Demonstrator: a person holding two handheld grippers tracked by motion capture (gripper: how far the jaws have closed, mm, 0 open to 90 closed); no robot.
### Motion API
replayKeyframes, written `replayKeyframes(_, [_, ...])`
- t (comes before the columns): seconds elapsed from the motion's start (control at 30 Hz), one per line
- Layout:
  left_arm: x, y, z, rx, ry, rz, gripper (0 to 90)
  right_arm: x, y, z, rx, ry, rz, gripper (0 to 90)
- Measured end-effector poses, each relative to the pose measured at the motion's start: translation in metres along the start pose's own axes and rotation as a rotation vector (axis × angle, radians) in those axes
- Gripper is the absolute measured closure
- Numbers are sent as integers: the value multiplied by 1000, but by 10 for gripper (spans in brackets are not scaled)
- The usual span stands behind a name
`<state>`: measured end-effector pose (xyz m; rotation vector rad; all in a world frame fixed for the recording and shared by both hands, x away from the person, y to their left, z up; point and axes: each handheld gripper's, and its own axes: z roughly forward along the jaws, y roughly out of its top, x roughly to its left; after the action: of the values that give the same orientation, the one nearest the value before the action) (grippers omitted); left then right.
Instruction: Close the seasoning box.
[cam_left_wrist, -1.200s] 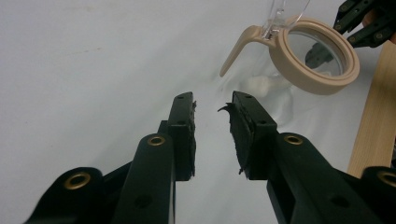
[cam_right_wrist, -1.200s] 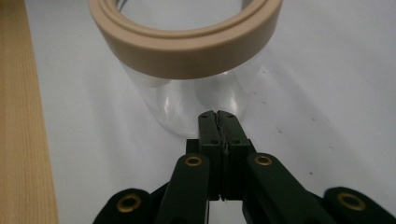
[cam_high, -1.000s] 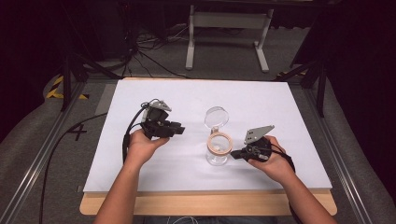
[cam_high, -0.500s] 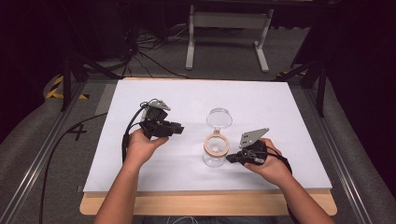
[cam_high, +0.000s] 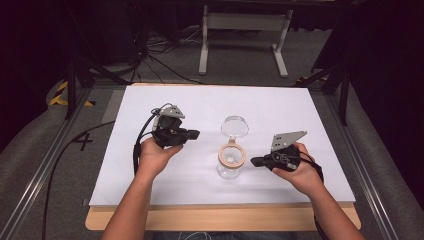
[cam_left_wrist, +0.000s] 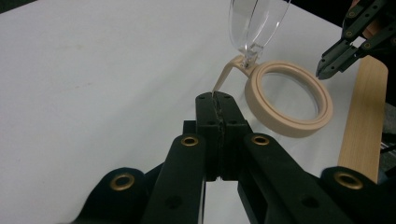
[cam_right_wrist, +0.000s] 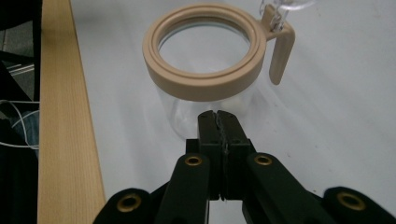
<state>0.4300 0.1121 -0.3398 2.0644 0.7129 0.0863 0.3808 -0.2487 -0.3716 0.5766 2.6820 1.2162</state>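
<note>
**Clear jar with tan collar, lid open, between two closed grippers**

Stood upright near the middle of the white table sheet (cam_high: 300, 107): one clear glass jar (cam_high: 229, 169), slightly nearer the person's edge than the far edge. Fitted around the mouth with a tan ring collar (cam_high: 232, 155), round, stepped along its outer face, open through the centre. Carried a tan latch tab (cam_right_wrist: 281, 52) on one side of the collar, bent downward along the jar's outside. Hinged at that same side to a clear round lid (cam_high: 234, 127), swung up and back toward the far edge, mouth left uncovered. Contents of the jar not discernible through the glass.

Held in the left hand (cam_high: 155, 156), left of the jar: left gripper (cam_high: 192, 134), jaws pressed together on nothing, tips pointed toward the jar and apart from it. In the left gripper view, tips aligned near the latch tab, without clear contact.

Held in the right hand (cam_high: 300, 172), right of the jar: right gripper (cam_high: 254, 161), jaws likewise closed and empty, tips just beside the jar wall below the collar; contact not confirmable.

Bare sheet on all sides of the jar, widest toward the far corners. Bounded at the near side by a wooden table edge (cam_high: 225, 217), showing as a strip beyond the sheet.
</note>
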Motion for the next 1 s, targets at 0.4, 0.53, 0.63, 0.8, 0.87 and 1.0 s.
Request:
replayKeyframes(0.4, [5, 14, 14, -22, -43, -6, 898, 1, 13, -8, -113, 26, 0, 899])
replayKeyframes(0.53, [8, 20, 14, -53, -53, -21, 897, -1, 16, -3, -196, 54, -13, 899])
replayKeyframes(0.63, [10, 26, 18, -55, -43, -22, 897, -2, 20, 1, -216, 49, -13, 899])
replayKeyframes(0.8, [6, 38, 28, -60, -34, -18, 897, -3, 28, 7, -247, 48, -5, 899])
replayKeyframes(0.87, [7, 44, 32, -61, -39, -21, 897, -2, 31, 8, -258, 41, 1, 899])
replayKeyframes(1.0, [9, 54, 41, -62, -37, -27, 896, -4, 36, 10, -272, 18, 34, 900])
